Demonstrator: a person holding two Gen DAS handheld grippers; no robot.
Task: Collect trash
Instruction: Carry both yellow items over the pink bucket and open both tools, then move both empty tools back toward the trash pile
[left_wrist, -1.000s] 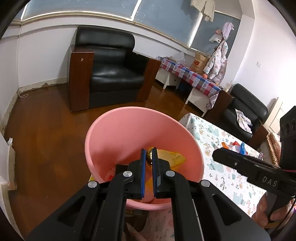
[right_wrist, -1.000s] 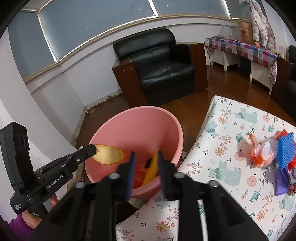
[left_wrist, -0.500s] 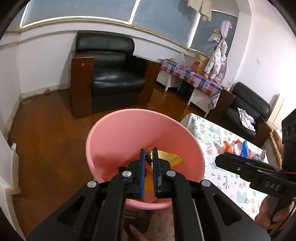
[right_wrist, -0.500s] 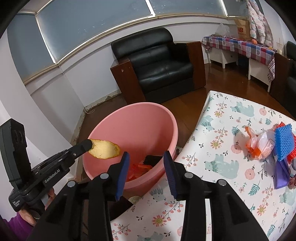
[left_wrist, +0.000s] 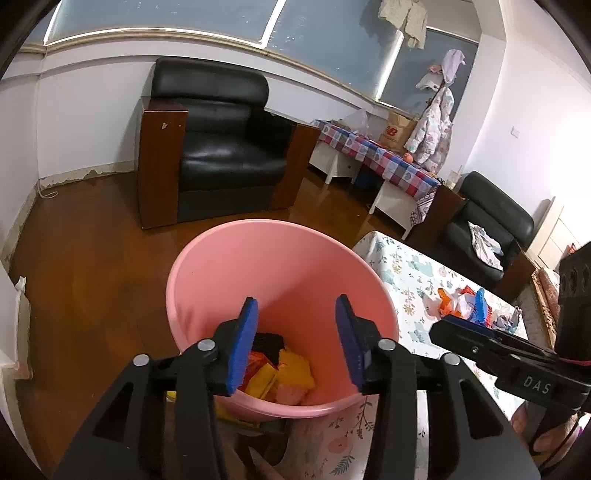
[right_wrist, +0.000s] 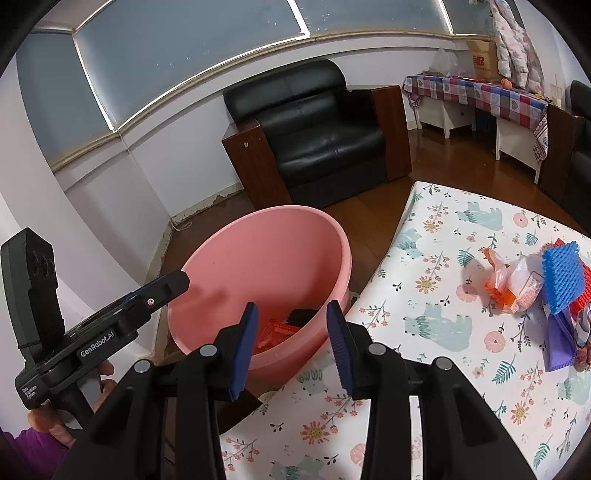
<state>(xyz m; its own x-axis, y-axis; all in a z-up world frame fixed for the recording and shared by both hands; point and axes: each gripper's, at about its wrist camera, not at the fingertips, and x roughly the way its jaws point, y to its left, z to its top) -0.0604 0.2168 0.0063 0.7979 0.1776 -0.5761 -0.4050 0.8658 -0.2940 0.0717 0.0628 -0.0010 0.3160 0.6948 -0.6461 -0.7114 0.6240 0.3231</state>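
So the yellowish peel that was pinched in the left gripper (left_wrist: 295, 341) a second ago is gone from it now, and its jaws are opening with nothing between them, right above the pink bucket (left_wrist: 221, 266). From the right wrist view you can see that left gripper (right_wrist: 181, 282) poking over the bucket's (right_wrist: 325, 225) near rim, tip bare. Down in the bucket there's a heap of trash (left_wrist: 282, 373): yellow pieces, something orange-red, a black bit. Can't pick out which piece is the one just dropped, honestly.

The right gripper (right_wrist: 291, 347) also has its jaws apart and empty, hanging over the spot where the bucket edge meets the counter (right_wrist: 443, 332) with the floral bear-print cloth. It's the black thing coming in from the right in the left wrist view (left_wrist: 461, 334).

More trash is waiting on the counter: a crumpled orange-and-clear wrapper (right_wrist: 513, 284), a blue mesh pad (right_wrist: 563, 280) just beside it, a purple piece (right_wrist: 559, 343) below that, plus some red stuff at the edge of the shot. All well apart from both grippers.

Background: black armchair (right_wrist: 325, 133) and wood floor (left_wrist: 81, 266).
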